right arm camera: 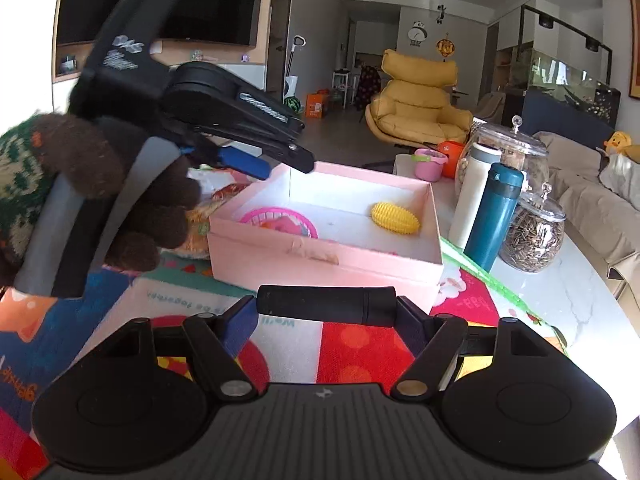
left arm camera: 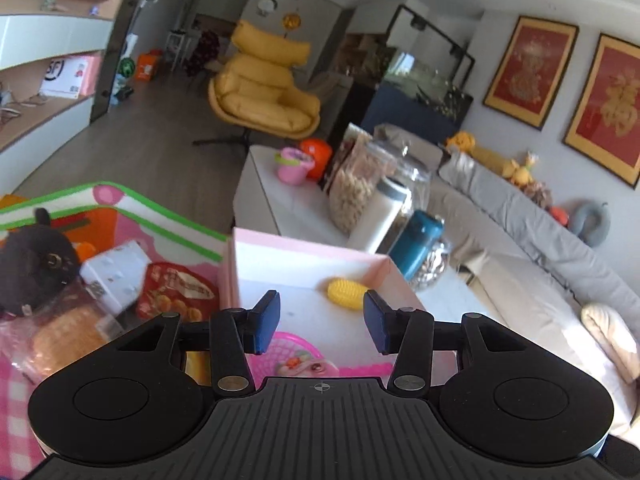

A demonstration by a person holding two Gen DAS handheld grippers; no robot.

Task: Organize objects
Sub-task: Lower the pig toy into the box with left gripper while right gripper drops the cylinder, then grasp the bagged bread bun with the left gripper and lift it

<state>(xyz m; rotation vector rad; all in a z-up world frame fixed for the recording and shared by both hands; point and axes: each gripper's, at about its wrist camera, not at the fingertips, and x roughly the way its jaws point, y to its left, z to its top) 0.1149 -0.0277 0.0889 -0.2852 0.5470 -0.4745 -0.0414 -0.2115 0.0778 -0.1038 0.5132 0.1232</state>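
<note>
Right gripper (right arm camera: 326, 308) at lower centre of the right wrist view, clamped across a black cylinder (right arm camera: 326, 305) lying crosswise between the blue pads. Left gripper (left arm camera: 320, 322) at lower centre of its own view, jaws spread, nothing between them, poised over the pink box (left arm camera: 308, 254). Yellow toy corn (left arm camera: 347, 293) on the box floor, far right corner; pink basket (left arm camera: 298, 350) at the near edge. Gloved hand (right arm camera: 120, 200) at mid left, wrapped round the left tool.
</note>
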